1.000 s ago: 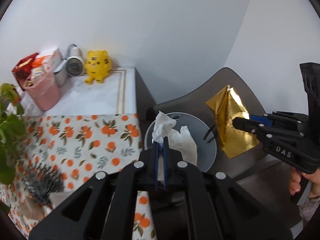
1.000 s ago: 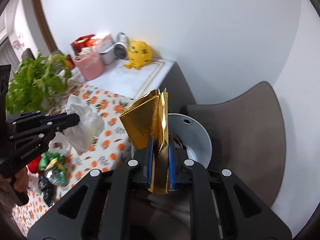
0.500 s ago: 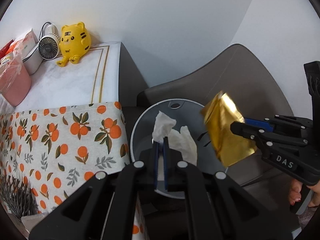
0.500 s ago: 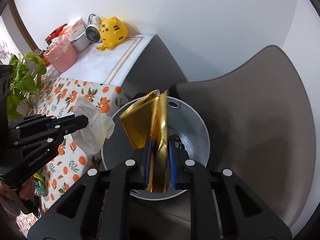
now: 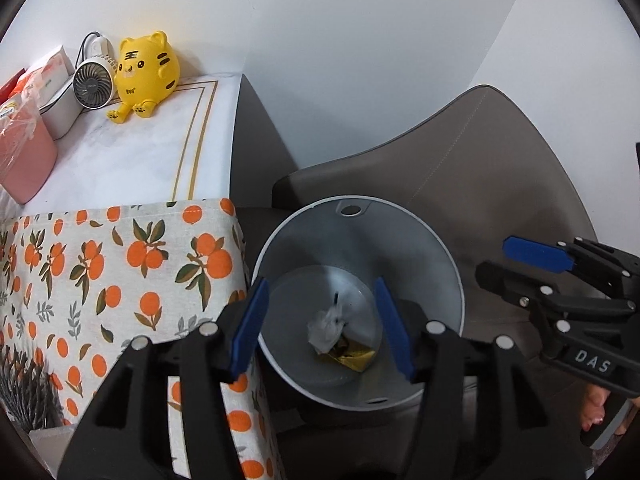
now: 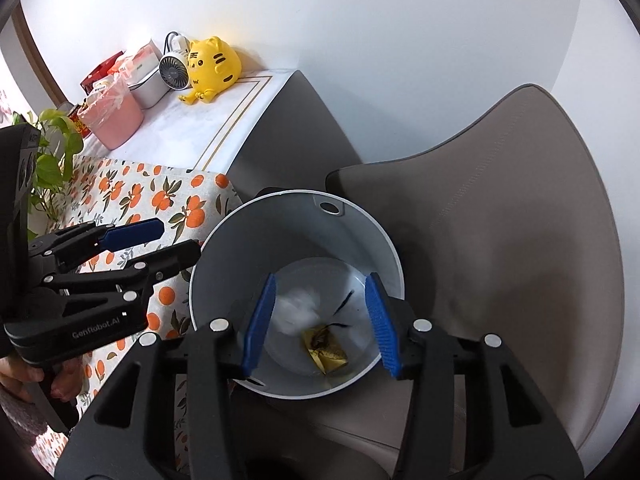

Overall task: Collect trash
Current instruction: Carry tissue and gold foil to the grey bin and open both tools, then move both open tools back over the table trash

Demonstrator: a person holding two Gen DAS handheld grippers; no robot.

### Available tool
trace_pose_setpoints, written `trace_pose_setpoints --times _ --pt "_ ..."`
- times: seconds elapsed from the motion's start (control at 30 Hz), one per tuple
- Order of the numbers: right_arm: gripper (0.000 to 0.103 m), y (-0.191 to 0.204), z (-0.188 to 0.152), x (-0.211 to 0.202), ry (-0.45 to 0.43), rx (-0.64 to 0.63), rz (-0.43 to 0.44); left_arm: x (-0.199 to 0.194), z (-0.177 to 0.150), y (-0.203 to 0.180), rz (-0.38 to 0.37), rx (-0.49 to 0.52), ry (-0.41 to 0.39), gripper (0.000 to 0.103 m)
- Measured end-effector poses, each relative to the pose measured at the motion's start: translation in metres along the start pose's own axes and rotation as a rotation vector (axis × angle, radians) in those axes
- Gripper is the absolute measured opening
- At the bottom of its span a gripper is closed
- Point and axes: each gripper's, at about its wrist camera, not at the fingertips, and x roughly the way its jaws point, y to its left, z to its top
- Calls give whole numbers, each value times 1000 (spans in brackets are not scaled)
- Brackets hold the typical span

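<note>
While both hang over the bin [image 5: 448, 264] | left gripper [image 5: 326, 326] opening, empty | right gripper [image 6: 322, 322] opening, empty | tissue [image 5: 326, 328], gold wrapper [image 5: 354, 356] inside bin

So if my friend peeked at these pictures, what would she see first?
Probably the round grey bin on the brown chair, with a crumpled white tissue and a gold wrapper at its bottom. Above it hang the left gripper and right gripper, jaws opening, nothing between them. Next, the bright yellow tiger toy on the white counter by the wall.
</note>
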Motion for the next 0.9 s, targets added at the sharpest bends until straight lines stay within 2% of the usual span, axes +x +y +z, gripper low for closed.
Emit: trace_pose_setpoints --times 0.2,0.4,0.6,0.9 --pt "45 11 -8 -14 -1 -20 10 -23 -11 4 34 -13 -11 56" --pt "45 54 -27 -29 23 -104 78 -73 -51 24 99 -84 -32 56" --pt "45 128 -62 -49 59 -241 195 -146 -119 65 206 -226 -59 56" --pt "45 239 -130 -85 115 -467 347 -247 -251 116 381 -478 -88 56"
